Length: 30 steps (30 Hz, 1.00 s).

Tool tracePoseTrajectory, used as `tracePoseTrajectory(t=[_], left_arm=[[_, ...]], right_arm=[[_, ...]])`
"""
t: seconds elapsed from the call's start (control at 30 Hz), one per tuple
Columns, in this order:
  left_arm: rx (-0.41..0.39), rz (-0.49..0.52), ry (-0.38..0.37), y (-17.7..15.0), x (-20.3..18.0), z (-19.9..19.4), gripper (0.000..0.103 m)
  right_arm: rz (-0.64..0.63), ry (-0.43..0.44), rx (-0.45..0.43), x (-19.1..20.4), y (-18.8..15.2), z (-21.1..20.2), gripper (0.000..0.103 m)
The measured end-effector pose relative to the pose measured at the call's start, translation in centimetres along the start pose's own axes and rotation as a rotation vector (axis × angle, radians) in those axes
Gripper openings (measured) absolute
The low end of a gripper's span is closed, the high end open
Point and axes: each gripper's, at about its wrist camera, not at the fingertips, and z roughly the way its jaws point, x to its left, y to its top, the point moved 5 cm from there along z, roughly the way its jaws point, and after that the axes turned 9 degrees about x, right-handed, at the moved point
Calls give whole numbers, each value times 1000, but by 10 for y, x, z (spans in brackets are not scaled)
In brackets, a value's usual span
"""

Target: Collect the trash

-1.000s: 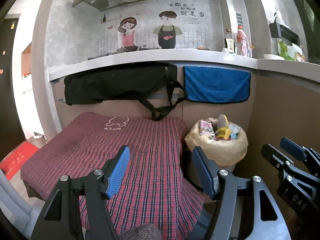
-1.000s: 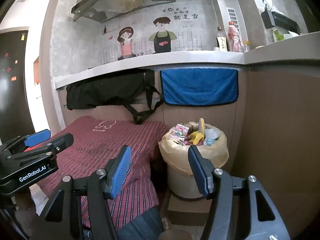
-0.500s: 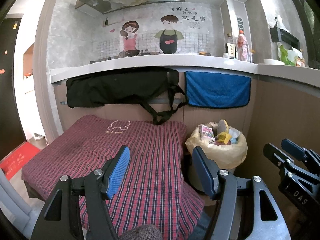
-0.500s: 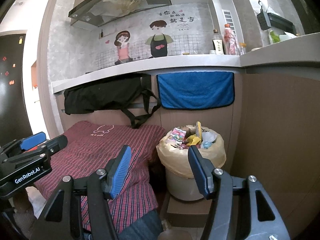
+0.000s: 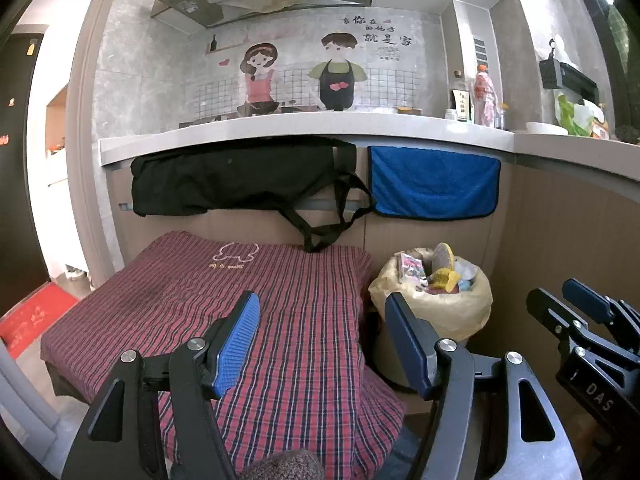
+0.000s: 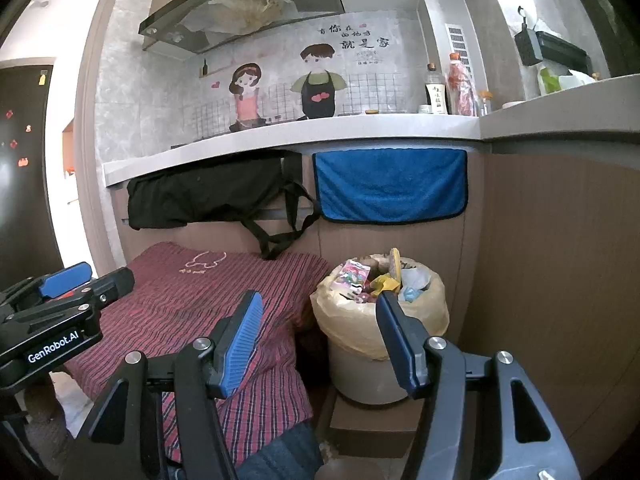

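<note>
a full bin in the kitchen corner, both grippers empty

a small kitchen: grey counter (image 6: 280,136) along the back wall, a black bag (image 6: 208,196) and a blue towel (image 6: 390,184) hanging under its edge, a red plaid cloth (image 5: 248,300) spread over a low surface to the left. in the corner by the wood-panelled wall sits the trash bin (image 6: 380,316), lined with a pale yellow bag and heaped with wrappers and scraps above its rim.

the left gripper (image 5: 320,332) and right gripper (image 6: 318,336) both stand with jaws wide apart, nothing between them, well short of the bin.

the liner looks thin, soft and crinkly, likely light but easy to tear (the load is piled high and could spill if tipped). the folded-over rim of the bag, on opposite sides, seems the best place to pinch.
</note>
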Motion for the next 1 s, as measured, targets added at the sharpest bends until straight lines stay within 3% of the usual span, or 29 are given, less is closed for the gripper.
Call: tracePoseTrajectory(t=[1.0], left_arm=[[0, -2, 1, 2, -7, -1, 66]], right_arm=[[-8, 5, -1, -8, 5, 4, 56]])
